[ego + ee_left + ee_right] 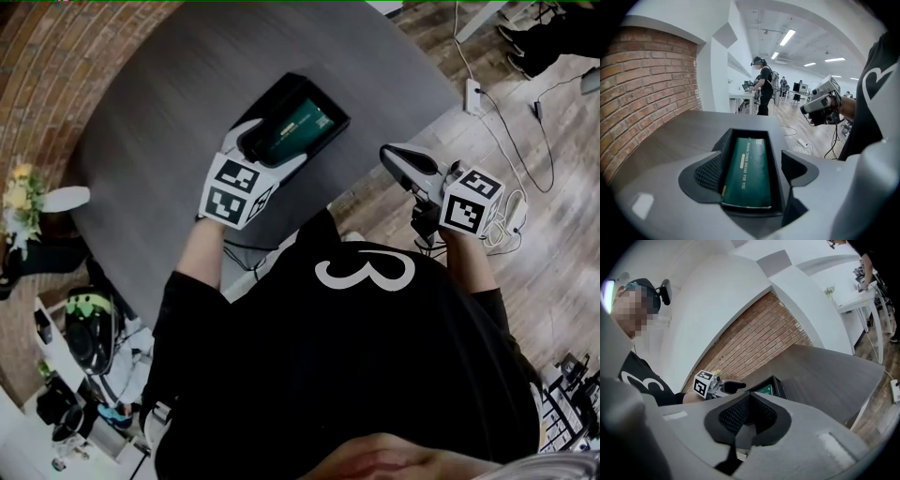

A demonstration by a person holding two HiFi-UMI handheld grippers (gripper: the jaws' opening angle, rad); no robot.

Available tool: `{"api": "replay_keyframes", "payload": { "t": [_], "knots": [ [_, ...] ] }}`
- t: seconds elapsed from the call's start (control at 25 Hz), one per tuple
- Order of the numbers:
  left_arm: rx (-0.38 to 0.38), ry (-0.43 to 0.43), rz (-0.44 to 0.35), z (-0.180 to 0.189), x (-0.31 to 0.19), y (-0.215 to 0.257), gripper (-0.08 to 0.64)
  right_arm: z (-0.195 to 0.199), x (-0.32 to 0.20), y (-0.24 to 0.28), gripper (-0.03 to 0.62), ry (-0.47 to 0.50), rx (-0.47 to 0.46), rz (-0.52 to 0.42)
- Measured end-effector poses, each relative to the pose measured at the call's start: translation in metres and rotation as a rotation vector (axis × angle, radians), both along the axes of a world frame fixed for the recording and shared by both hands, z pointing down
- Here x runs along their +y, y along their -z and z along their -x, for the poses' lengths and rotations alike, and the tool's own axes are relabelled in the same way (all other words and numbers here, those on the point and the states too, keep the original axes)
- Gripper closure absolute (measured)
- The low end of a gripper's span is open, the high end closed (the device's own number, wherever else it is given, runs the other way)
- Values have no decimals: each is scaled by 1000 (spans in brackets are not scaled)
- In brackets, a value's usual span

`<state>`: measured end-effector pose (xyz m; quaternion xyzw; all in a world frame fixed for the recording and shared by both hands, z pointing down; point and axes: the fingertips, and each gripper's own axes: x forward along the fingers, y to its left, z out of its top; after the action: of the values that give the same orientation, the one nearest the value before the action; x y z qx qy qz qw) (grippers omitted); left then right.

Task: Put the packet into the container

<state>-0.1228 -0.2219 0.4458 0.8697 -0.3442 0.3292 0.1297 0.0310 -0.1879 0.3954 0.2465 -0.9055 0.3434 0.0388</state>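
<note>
A green packet (302, 124) lies flat inside the black container (291, 84) on the grey table (159, 112). My left gripper (272, 145) is open, and its jaws straddle the container's near end. In the left gripper view the packet (749, 173) fills the container (745, 133) between the spread fingers (710, 171); whether they touch the container's walls I cannot tell. My right gripper (392, 155) is shut on nothing and hangs off the table's right edge, over the wooden floor. Its pads (749, 401) meet in the right gripper view, which also shows the container (771, 385).
A brick wall (56, 56) curves round the table's far left side. A power strip (473, 94) and cables lie on the floor at the right. Flowers (23, 197) and shelves of clutter stand at the left. A person (764, 89) stands far behind.
</note>
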Motion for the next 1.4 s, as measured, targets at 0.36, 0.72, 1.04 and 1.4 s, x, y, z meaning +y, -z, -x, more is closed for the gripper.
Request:
{"api": "replay_keyframes", "payload": {
  "t": [0.36, 0.72, 1.04, 1.4],
  "knots": [
    [302, 264, -53, -5, 53, 57, 345, 9, 22, 38, 591, 98, -55, -96],
    [545, 308, -136, -29, 116, 113, 510, 29, 62, 64, 591, 221, -34, -202],
    [567, 307, -181, -48, 134, 125, 545, 30, 76, 73, 591, 219, 5, -284],
    [520, 296, -186, -56, 137, 125, 545, 27, 81, 79, 591, 210, 4, -315]
  ]
}}
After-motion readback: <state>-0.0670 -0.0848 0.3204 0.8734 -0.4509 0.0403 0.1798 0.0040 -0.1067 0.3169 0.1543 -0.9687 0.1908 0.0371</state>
